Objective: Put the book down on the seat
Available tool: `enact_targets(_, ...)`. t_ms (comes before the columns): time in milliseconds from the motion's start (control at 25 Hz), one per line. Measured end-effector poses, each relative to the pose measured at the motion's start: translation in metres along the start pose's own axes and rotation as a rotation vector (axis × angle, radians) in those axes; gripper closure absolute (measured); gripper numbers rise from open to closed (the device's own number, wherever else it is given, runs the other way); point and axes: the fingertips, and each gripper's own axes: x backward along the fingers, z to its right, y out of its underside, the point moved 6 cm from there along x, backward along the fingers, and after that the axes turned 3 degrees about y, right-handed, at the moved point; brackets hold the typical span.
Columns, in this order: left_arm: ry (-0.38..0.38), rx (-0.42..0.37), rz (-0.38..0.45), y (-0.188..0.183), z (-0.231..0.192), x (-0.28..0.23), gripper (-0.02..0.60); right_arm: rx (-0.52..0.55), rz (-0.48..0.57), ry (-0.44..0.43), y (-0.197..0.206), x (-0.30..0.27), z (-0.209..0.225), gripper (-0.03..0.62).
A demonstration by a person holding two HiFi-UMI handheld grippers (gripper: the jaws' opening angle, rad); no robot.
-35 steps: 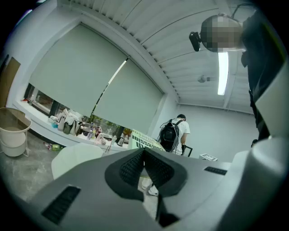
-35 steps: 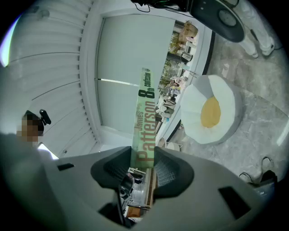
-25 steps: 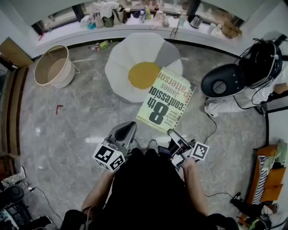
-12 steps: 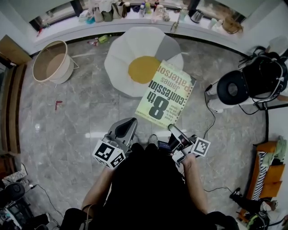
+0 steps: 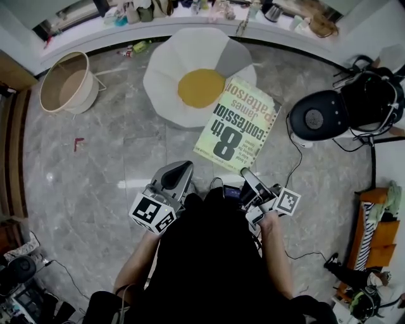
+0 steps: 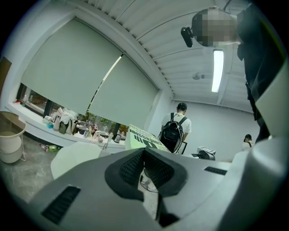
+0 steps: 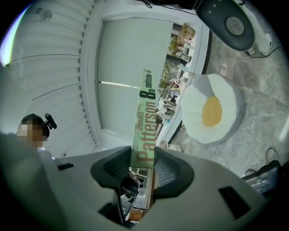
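A pale green paperback book (image 5: 237, 125) with large dark title print is held out flat above the grey floor. My right gripper (image 5: 247, 174) is shut on its near edge, and in the right gripper view the spine (image 7: 144, 121) rises from between the jaws. The book's far corner overlaps the right rim of the seat (image 5: 190, 69), a white egg-shaped floor cushion with a yellow centre (image 7: 212, 113). My left gripper (image 5: 178, 172) is beside the right one, shut on nothing (image 6: 144, 153). The left gripper view shows the book (image 6: 143, 139) and the seat (image 6: 74, 155) ahead.
A black round stool (image 5: 314, 117) on a white base stands right of the book, with cables (image 5: 294, 166) trailing across the floor. A beige basket (image 5: 63, 82) is at the far left. A cluttered window ledge (image 5: 190, 12) runs behind the seat. A person with a backpack (image 6: 176, 131) stands further off.
The book stays in my right gripper and has edged a little forward with both grippers. The person with the backpack appears nearer in the left gripper view.
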Motion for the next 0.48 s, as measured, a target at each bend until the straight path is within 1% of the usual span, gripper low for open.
enact_targets(200,-0.015,0.026,-0.013,0.0022,-0.0027,0.0029,0.569,-0.009,0.008,0.011,0.0015,0.0007,-0.0023,0.424)
enact_targets(360,-0.008,0.018,-0.019,0.0037,-0.0050,0.0018,0.569,-0.009,0.008,0.018,-0.0004,-0.0010,0.0002,0.424)
enact_targets(480,-0.019,0.019,-0.020,0.0066,-0.0068,0.0026,0.569,-0.010,0.012,0.017,-0.0006,-0.0016,0.0043,0.424)
